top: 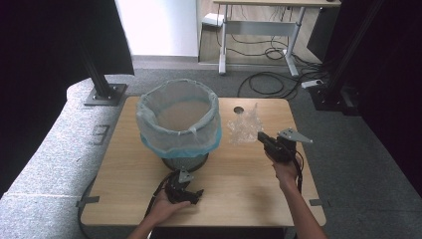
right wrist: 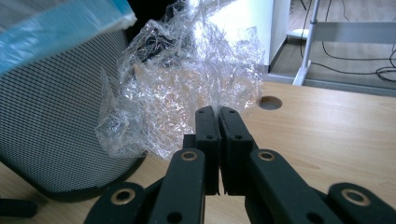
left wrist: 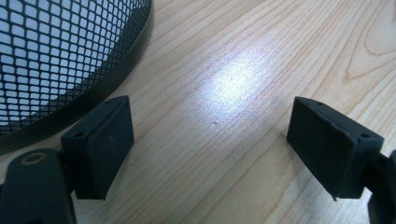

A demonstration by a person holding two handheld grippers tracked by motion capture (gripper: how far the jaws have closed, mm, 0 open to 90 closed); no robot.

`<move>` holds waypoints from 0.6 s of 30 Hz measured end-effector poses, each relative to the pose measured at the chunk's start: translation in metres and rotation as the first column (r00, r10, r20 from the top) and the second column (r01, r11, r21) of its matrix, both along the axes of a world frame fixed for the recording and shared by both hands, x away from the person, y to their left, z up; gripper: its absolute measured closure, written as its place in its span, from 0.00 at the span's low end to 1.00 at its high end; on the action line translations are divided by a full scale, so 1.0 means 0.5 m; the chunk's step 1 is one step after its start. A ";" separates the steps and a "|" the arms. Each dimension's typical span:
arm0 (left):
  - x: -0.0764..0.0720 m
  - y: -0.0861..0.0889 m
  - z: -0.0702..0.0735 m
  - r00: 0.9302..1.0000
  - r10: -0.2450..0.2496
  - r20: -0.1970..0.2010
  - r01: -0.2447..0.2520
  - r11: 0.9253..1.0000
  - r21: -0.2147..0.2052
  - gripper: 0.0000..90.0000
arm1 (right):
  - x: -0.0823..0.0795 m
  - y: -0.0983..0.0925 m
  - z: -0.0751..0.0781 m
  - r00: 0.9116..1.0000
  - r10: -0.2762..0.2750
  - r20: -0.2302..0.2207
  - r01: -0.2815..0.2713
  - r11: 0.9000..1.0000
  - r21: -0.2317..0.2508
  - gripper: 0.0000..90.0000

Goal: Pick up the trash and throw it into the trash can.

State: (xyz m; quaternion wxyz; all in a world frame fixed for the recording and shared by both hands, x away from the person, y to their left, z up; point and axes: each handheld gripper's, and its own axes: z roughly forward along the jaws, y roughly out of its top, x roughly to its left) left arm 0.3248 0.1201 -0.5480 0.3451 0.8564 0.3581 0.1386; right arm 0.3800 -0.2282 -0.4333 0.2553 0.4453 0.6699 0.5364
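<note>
A crumpled sheet of clear plastic wrap [top: 244, 127] [right wrist: 177, 84] hangs just above the wooden table [top: 234, 174], right of the bin. My right gripper [top: 262, 138] [right wrist: 218, 112] is shut on its near edge, jaws pressed together. The black mesh wastebasket [top: 179, 124] [right wrist: 56, 135] [left wrist: 56, 51] stands at the table's middle, lined with a pale bag whose blue-edged rim folds over the top. My left gripper [top: 195, 195] [left wrist: 210, 140] rests low on the table in front of the basket's base, open, with bare wood between its pads.
A round cable hole [top: 238, 109] [right wrist: 271, 102] lies in the tabletop behind the plastic. Beyond the table are a white-legged desk [top: 263, 20] and floor cables [top: 268, 82]. Black frame posts [top: 102, 79] stand at both far corners.
</note>
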 end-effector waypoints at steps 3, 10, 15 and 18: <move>0.000 0.000 0.000 1.000 0.001 0.000 -0.001 1.000 0.000 0.16 | -0.005 0.000 0.011 1.000 0.007 0.016 -0.007 1.000 0.008 0.96; 0.000 0.000 0.000 1.000 0.000 -0.005 0.000 1.000 -0.002 0.16 | -0.016 0.001 0.035 0.999 0.013 0.049 -0.014 1.000 0.021 0.96; 0.000 0.000 0.001 1.000 -0.001 -0.004 0.001 1.000 0.003 0.16 | -0.022 -0.003 0.051 0.998 0.004 0.067 -0.006 1.000 0.031 0.96; 0.000 0.000 0.001 1.000 -0.002 -0.005 0.002 1.000 0.004 0.16 | -0.026 -0.005 0.066 0.997 0.001 0.079 -0.006 0.999 0.053 0.96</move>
